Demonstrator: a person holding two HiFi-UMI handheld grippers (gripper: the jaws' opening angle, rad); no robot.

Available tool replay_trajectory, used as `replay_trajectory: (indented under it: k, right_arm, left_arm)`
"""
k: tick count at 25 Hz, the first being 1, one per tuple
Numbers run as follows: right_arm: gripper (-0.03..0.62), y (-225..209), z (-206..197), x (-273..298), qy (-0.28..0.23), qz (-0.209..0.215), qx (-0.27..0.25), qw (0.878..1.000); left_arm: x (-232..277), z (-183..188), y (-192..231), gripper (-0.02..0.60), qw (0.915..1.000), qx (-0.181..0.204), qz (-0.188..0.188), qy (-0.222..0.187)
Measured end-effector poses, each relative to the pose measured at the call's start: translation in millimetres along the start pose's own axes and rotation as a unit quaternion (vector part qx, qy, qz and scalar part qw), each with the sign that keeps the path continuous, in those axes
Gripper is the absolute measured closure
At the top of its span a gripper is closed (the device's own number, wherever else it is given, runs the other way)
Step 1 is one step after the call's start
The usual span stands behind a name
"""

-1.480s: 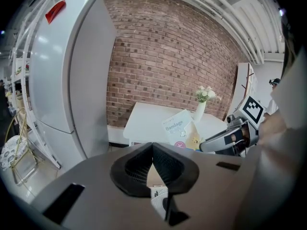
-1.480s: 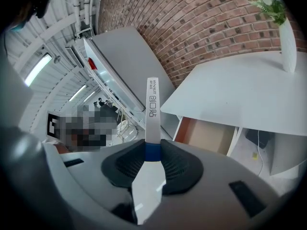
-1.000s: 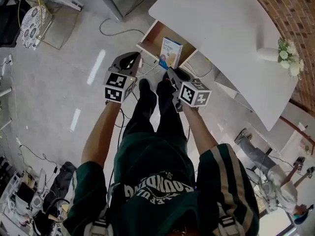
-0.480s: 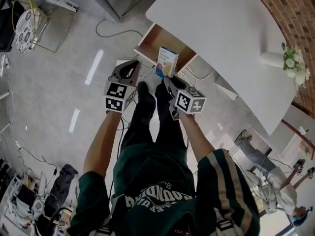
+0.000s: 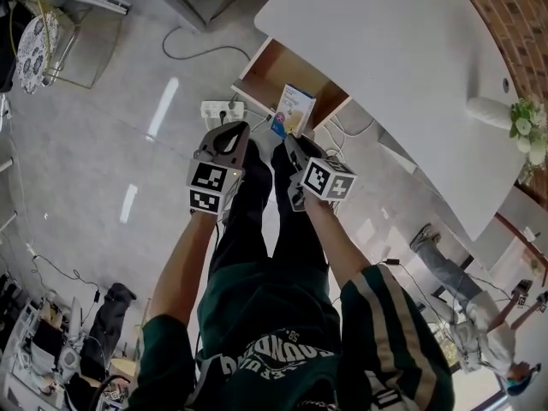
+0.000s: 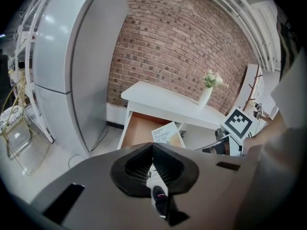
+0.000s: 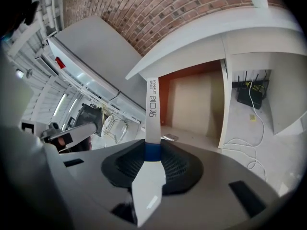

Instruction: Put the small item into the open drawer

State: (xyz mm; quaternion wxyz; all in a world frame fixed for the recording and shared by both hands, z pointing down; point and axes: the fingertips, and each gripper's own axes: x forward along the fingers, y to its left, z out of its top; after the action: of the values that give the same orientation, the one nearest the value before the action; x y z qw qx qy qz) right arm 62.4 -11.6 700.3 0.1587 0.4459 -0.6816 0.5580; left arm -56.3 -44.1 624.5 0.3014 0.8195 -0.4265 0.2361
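Currently the right gripper is clamped on a thin white cardboard box with a blue band. The box is seen edge-on, with ribbed pads pressing both flat faces. Its blue end sits at the fingertips and the rest sticks out toward 12 o'clock. In the head view the box stands upright at 12 o'clock of the right gripper, overlapping the near-right part of the open wooden drawer under the white tabletop. I can't tell whether it touches the drawer floor. The left gripper has its fingers closed together with nothing between them. It sits at 9 o'clock of the right one, clear of the box.
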Motion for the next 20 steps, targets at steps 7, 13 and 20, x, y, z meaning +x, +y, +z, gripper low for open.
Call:
replay_trajectory:
  k: [7, 13, 20]
  right_arm:
    - [0.481, -16.5, 12.0, 24.4, -0.024, -0.021, 0.041, 0.999]
    - [0.480, -23.9, 28.9, 43.7, -0.041, -0.022, 0.065, 0.997]
    - [0.482, -42.1, 49.9, 68.2, -0.038, -0.040, 0.055, 0.997]
  left_arm:
    - [5.9, -26.5, -2.4, 0.566, 0.9997, -0.018, -0.005, 0.017]
    - [7.6, -45.2, -7.0, 0.566, 0.9992, -0.026, -0.009, 0.030]
    - [11.1, -55.8, -8.5, 0.566, 0.9986, -0.033, -0.008, 0.041]
